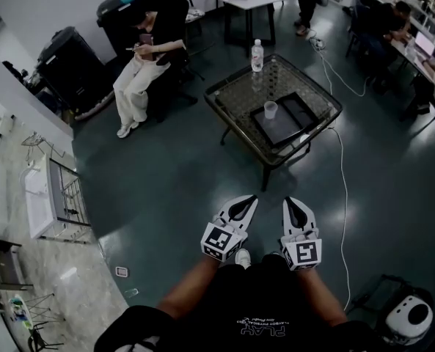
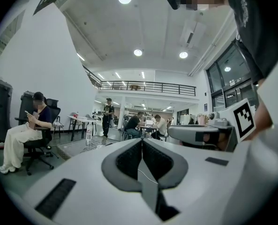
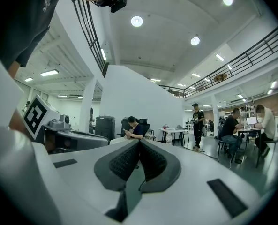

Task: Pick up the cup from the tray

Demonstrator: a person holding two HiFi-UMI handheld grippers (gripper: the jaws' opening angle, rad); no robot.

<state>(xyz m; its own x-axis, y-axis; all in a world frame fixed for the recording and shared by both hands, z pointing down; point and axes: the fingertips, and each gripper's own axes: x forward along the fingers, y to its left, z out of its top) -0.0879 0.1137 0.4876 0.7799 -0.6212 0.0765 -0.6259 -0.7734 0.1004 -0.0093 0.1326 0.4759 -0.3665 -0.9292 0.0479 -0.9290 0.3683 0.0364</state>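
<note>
The cup (image 1: 271,109), pale and translucent, stands upright on the dark tray (image 1: 296,113), near the tray's far left edge, with nothing touching it. The tray lies flat on a square glass tabletop (image 1: 233,96), toward its right side. A clear bottle (image 1: 257,55) stands beyond the tray, near the far corner of the same tabletop. To the left of the tray, well apart from it, a seated person (image 1: 150,59) looks down at something in their hands. A white cable (image 1: 342,174) trails over the dark floor (image 1: 173,189) on the tray's right. Well short of the tray, over open floor and close to the holder's body, the left tool (image 1: 249,202) and the right tool (image 1: 293,204) hang side by side, both pointing level toward it. Each tool's own view shows the ribbed pads pressed together with nothing between them, on the left (image 2: 142,143) and on the right (image 3: 139,146). By my judgement the task has hardly begun. The whole approach is left, then spreading one tool, closing it round the cup and lifting it clear of the tray.
</note>
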